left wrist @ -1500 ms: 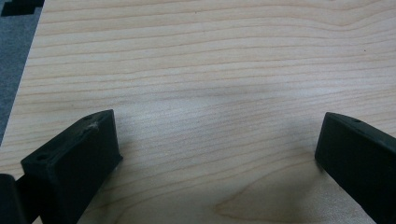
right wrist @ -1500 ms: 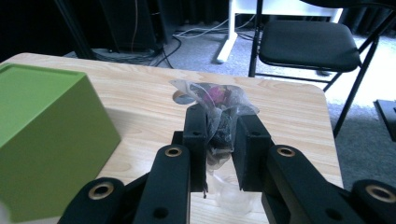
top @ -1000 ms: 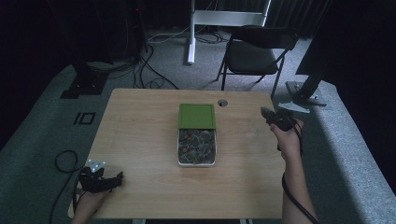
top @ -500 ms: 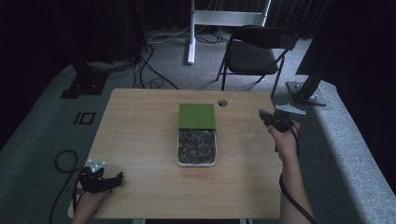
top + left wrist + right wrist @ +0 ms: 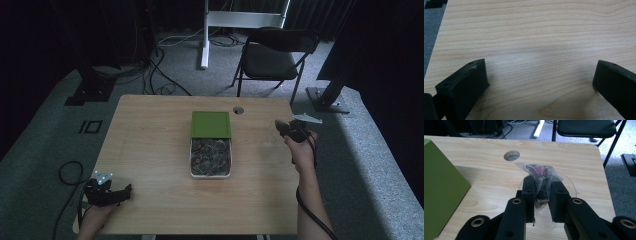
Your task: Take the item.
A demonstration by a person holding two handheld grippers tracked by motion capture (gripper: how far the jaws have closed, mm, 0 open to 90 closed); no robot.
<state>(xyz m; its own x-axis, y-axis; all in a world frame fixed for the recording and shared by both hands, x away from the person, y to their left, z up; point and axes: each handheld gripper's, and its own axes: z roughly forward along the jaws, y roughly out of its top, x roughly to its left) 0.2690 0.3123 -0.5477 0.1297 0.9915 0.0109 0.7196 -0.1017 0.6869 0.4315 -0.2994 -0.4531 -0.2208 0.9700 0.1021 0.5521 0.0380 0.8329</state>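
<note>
— Since a second ago, what has shifted?

— Only the right gripper (image 5: 284, 128): it has drifted a little inward from the table's right edge toward the middle, and it now sits over the light wooden table (image 5: 150, 135), to the right of the box. The left gripper (image 5: 120, 192) is where it was, at the near left corner.

— What is the right gripper doing?

— In the right gripper view its two black jaws are closed down on a translucent mesh tea bag with purplish bits inside (image 5: 541, 176). The bag is pinched between them and bunches up above the jaw tips, clear of the wood. Under it lies a clear round plastic disc (image 5: 570, 185) on the tabletop, and the round cable hole (image 5: 511, 155) in the table is just beyond.

— And the left one?

— Spread wide apart with nothing between the jaws; the left gripper view shows bare wood grain between the two black tips, which sit low over the surface.

— Where is the box?

— Mid-table: a white rectangular tray full of dark tea bags (image 5: 210, 157), with its green square lid (image 5: 211, 124) slid back over the far end. The green lid also fills the left edge of the right gripper view. A black folding chair (image 5: 272, 52) stands beyond the far edge.
</note>
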